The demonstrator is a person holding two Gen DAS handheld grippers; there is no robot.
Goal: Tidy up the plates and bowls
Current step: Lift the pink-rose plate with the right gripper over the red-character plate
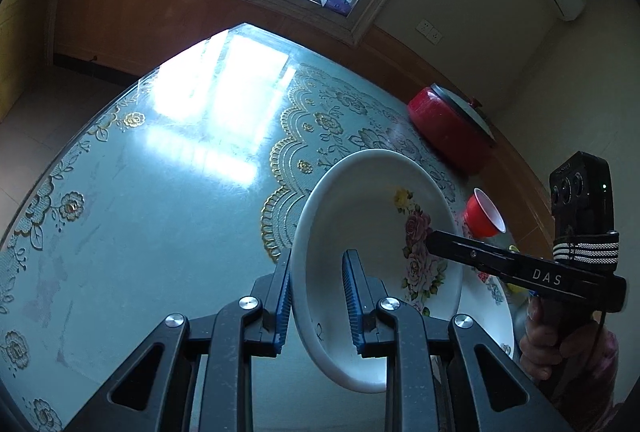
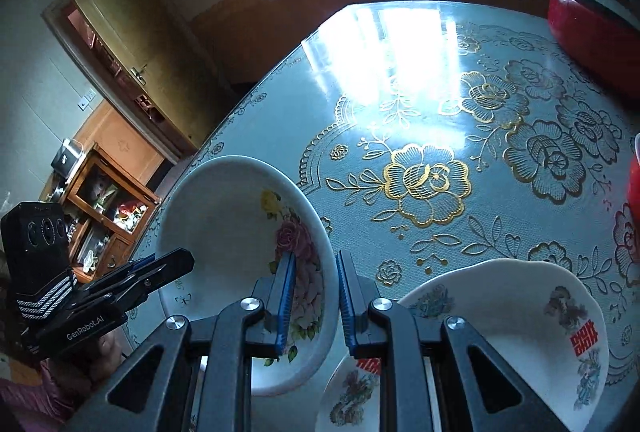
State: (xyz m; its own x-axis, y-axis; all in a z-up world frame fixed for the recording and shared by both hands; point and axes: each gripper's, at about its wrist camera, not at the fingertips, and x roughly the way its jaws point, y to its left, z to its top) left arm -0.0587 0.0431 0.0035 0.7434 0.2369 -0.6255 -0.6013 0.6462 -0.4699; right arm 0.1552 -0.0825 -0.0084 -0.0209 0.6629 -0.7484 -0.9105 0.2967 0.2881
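Note:
A white bowl with pink roses inside [image 1: 384, 216] is tilted above the table, and both grippers straddle its rim. My left gripper [image 1: 318, 296] has its blue pads on either side of the bowl's left rim, with a gap on the inner side. My right gripper [image 2: 316, 296] straddles the bowl's right rim [image 2: 240, 224], again with some gap. A white plate with a red character [image 2: 528, 316] lies below at the right, and another decorated dish [image 2: 352, 392] sits under it. In the left wrist view the right gripper [image 1: 440, 240] reaches over the bowl.
The table [image 1: 160, 192] has a glossy blue cloth with gold flowers. A red lidded pot [image 1: 452, 128] and a red cup [image 1: 484, 216] stand at the far right. A doorway and wooden cabinet [image 2: 108, 208] lie beyond the table's left edge.

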